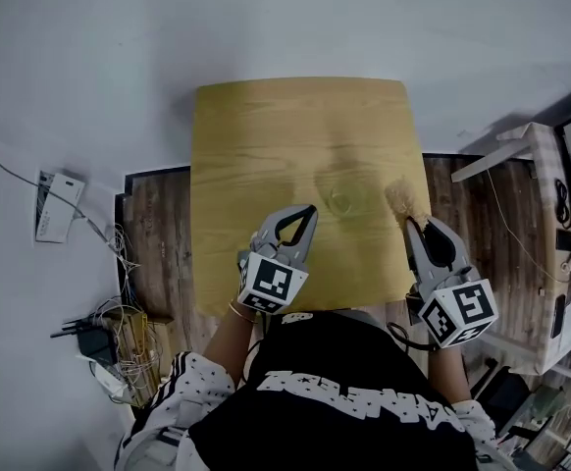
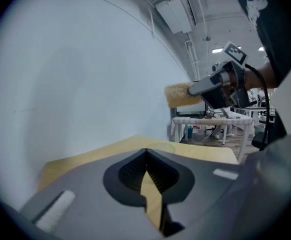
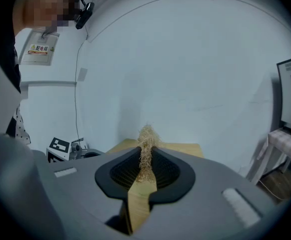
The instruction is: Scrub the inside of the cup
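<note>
Here, at a wooden table (image 1: 266,135), a person works two hand-held grippers over a clear cup (image 1: 342,199) that is faint enough against the grain to be easy to miss. The cup stands upright a little right of the table's middle, nearer the near edge than the far one.

The right gripper (image 1: 410,222) is clamped on a straw-coloured fibrous scrubber (image 1: 401,199), its tuft poking out past the jaw tips close to the table's right edge. The left gripper (image 1: 308,214) has its jaws pressed together with nothing between them. Its own view shows only bare tabletop through the slot, and the cup's rim (image 2: 160,146) just beyond the tips.

By the look of it, the scrubbing itself has not begun. The scrubber sits outside the cup and just to its right, and the cup stands free, gripped by neither tool. What remains appears to be nearly everything: steadying the cup, bringing the scrubber down into its mouth and working it round the inner wall.

The cup lies between the two grippers, just ahead of the left one's closed tips and near the right one's load, touching neither as far as the views show.
</note>
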The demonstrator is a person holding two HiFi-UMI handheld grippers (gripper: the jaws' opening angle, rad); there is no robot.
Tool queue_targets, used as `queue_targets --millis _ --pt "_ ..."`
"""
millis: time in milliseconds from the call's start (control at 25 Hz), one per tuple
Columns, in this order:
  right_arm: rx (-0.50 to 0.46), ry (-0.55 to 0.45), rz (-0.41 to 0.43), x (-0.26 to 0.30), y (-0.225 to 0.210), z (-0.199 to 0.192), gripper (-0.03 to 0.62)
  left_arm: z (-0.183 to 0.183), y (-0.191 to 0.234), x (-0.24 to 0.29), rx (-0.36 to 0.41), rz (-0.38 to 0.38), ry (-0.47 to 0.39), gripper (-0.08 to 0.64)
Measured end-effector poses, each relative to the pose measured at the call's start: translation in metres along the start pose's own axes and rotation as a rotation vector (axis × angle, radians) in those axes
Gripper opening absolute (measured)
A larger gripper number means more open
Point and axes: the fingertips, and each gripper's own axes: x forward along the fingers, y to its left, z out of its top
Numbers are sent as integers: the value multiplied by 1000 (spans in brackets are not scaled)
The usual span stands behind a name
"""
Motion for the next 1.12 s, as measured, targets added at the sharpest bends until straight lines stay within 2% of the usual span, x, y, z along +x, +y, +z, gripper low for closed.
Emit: queue_targets --millis 120,440,800,1120 --pt "7 -30 16 -7 -4 4 74 21 -7 -9 18 26 -22 2" --pt "9 -93 22 -36 -18 11 72 80 -30 -16 8 50 -112 2" --pt "1 -134 39 -62 -24 15 72 109 -52 -20 93 71 -126 2" --pt "10 -147 45 -74 -20 7 72 121 -65 -31 82 66 -149 2"
